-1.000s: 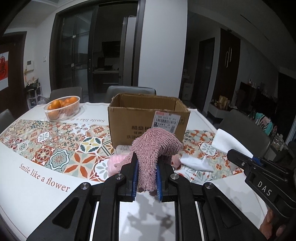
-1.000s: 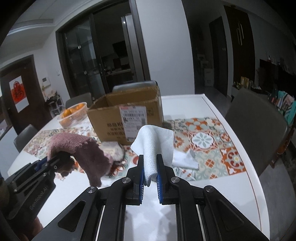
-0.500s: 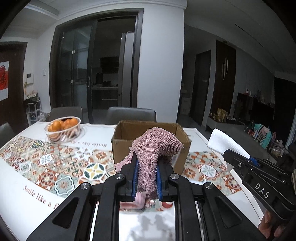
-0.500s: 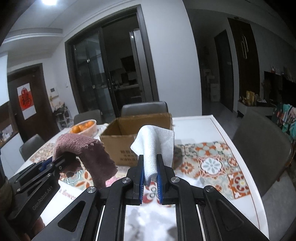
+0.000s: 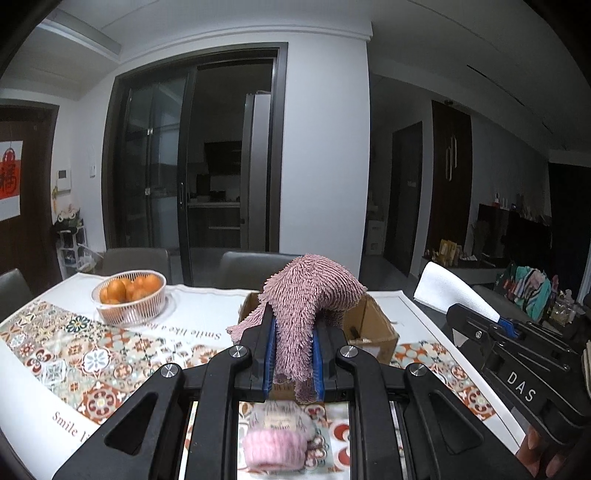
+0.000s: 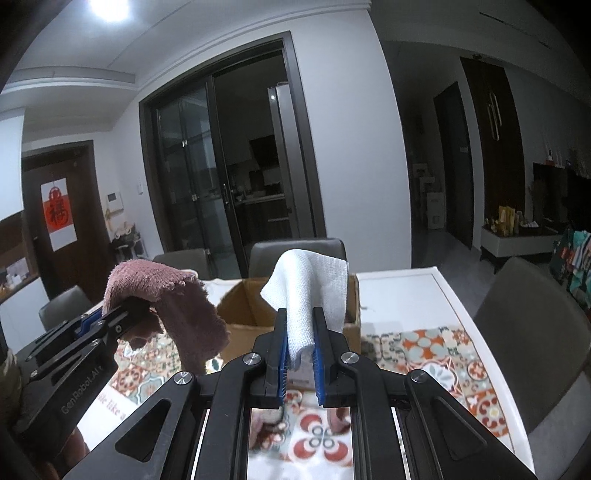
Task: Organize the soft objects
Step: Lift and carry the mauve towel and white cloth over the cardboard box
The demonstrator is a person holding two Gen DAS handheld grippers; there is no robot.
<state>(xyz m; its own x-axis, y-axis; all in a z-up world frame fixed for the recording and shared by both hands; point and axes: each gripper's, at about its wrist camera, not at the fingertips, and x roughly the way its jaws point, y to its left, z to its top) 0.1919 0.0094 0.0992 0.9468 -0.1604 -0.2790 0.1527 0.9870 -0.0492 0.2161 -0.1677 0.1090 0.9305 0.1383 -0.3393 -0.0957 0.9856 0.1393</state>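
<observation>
The left claw is clamped on a shaggy pink cloth that droops over its fingers, held above the desk. Just ahead of it sits an open cardboard box; below it lies a pink knitted item. The right claw pinches a white cloth, with the same box directly ahead. A basket of oranges stands far left of the left claw.

Dim room, one glaring ceiling light (fisheye-bent edges), blurred foreground.
</observation>
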